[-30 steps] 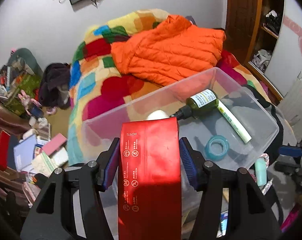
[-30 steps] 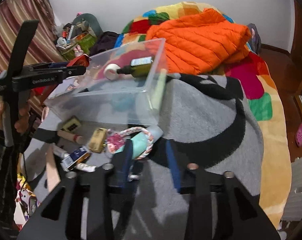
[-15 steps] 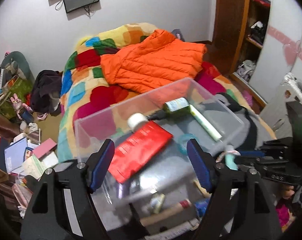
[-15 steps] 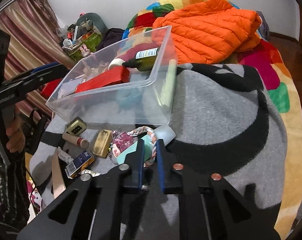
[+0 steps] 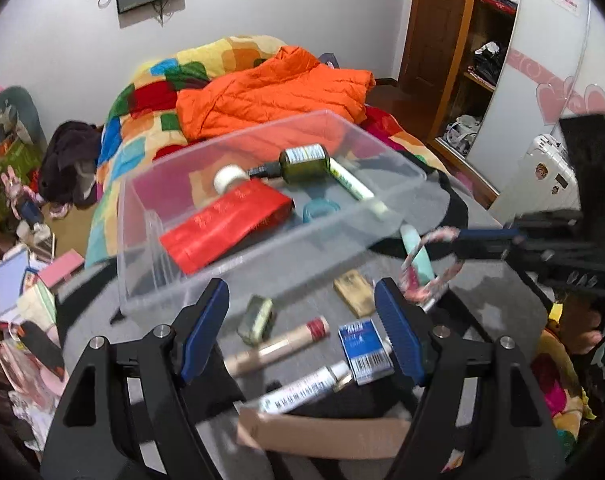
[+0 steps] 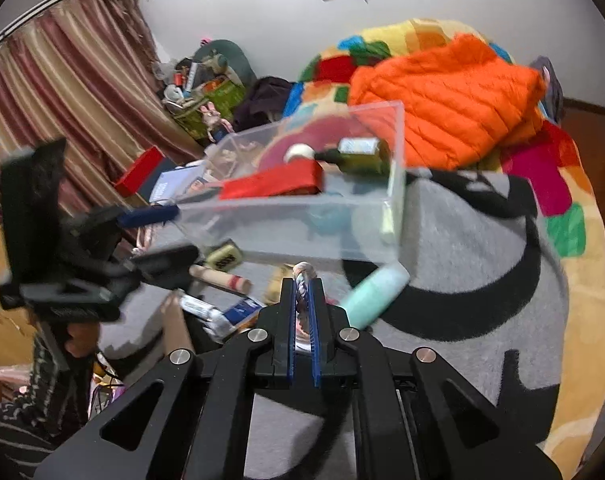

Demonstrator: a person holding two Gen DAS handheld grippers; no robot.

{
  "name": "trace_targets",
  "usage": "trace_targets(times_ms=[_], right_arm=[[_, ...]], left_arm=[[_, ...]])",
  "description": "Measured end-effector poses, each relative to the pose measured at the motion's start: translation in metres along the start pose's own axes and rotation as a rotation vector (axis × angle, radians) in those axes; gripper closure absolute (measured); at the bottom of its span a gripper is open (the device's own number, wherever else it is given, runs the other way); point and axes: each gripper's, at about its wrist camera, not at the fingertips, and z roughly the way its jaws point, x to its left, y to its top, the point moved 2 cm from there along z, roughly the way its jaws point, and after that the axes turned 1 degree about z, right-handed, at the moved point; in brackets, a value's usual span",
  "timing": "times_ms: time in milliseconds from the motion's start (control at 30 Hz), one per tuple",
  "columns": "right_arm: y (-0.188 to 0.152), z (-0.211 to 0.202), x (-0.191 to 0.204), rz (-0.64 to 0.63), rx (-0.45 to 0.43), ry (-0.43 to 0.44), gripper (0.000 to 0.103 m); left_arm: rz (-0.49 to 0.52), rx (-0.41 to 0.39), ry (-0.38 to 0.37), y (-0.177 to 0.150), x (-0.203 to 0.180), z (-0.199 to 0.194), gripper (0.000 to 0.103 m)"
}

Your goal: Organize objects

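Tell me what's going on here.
A person is tidying small items off a grey blanket into a clear plastic bin. The right gripper is shut on a pink-and-white braided rope ring. The left gripper is open and empty above the loose items; a red flat box lies in the bin.

My right gripper [image 6: 303, 280] is clamped on a braided rope ring [image 6: 303, 271], just in front of a clear plastic bin [image 6: 394, 216]. A mint tube [image 6: 372, 294] lies beside the bin's near corner. Inside the bin lies a red box [image 6: 274, 180].
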Motion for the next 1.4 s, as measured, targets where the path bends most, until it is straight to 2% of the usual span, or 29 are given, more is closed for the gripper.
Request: trace_targets(times_ms=[200, 333, 500, 733, 933, 1000, 1067, 1100, 1167, 1200, 1233, 1400], right_arm=[[0.010, -0.017, 0.023, -0.047, -0.042, 0.009, 0.098], [0.019, -0.026, 0.039, -0.081, -0.070, 0.017, 0.098], [0.032, -0.032, 0.058, -0.118, -0.103, 0.024, 0.098], [0.042, -0.036, 0.080, -0.152, -0.130, 0.052, 0.098], [0.041, -0.038, 0.092, -0.161, -0.132, 0.086, 0.098], [0.041, -0.040, 0.095, -0.164, -0.135, 0.098, 0.098], [0.041, -0.042, 0.097, -0.169, -0.139, 0.102, 0.098], [0.041, -0.043, 0.097, -0.170, -0.142, 0.104, 0.098], [0.041, -0.046, 0.099, -0.173, -0.152, 0.109, 0.098], [0.042, -0.048, 0.099, -0.173, -0.157, 0.110, 0.098], [0.042, -0.050, 0.100, -0.172, -0.165, 0.112, 0.098], [0.046, -0.057, 0.099, -0.167, -0.186, 0.122, 0.098]], left_arm=[[-0.057, 0.012, -0.051, -0.018, 0.004, 0.001, 0.028], [-0.069, -0.013, -0.070, -0.025, 0.001, -0.005, 0.028], [-0.066, -0.037, -0.097, -0.029, -0.004, -0.013, 0.028], [-0.032, -0.026, -0.140, -0.030, -0.018, -0.002, 0.028], [-0.025, -0.040, -0.133, -0.026, -0.029, 0.014, 0.028], [-0.025, -0.064, -0.134, -0.025, -0.032, 0.014, 0.037], [-0.024, -0.076, -0.159, -0.025, -0.035, 0.014, 0.054], [-0.023, -0.080, -0.170, -0.025, -0.036, 0.013, 0.060], [-0.020, -0.077, -0.193, -0.026, -0.038, 0.014, 0.080], [-0.021, -0.075, -0.200, -0.026, -0.038, 0.015, 0.085], [-0.022, -0.074, -0.207, -0.027, -0.038, 0.015, 0.094], [-0.037, -0.071, -0.202, -0.032, -0.036, 0.017, 0.100]])
